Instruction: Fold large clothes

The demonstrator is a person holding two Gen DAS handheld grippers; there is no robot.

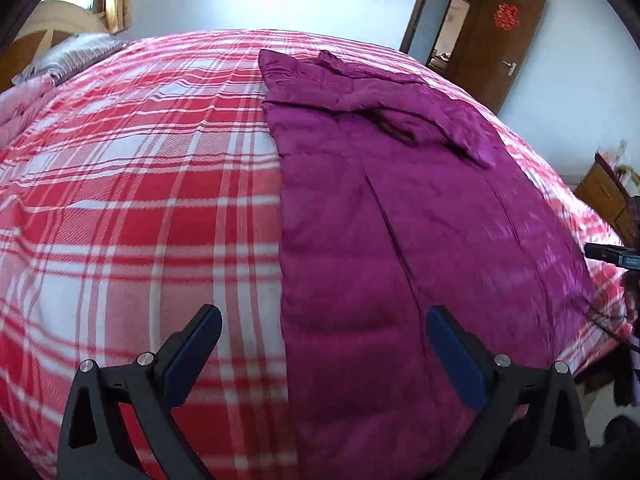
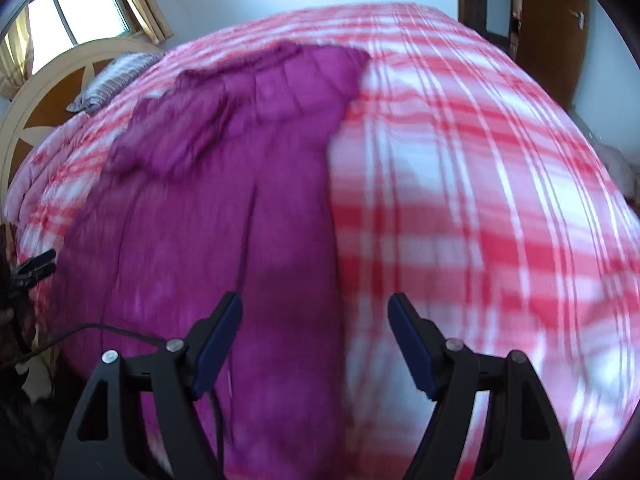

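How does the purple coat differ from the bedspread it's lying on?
The purple coat is one plain colour, while the bedspread is red and white plaid. The coat covers only a strip of the bed, while the bedspread covers all of it. The coat is bunched and rumpled at its far end, while the bedspread lies smooth. Both lie flat.

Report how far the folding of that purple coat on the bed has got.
Done: the purple coat lies as a long narrow strip on the plaid bedspread, one sleeve folded across its top. In hand: nothing; the left gripper and right gripper both hang open above it, empty. Left: the strip looks unfolded lengthwise, so folding end to end probably remains.
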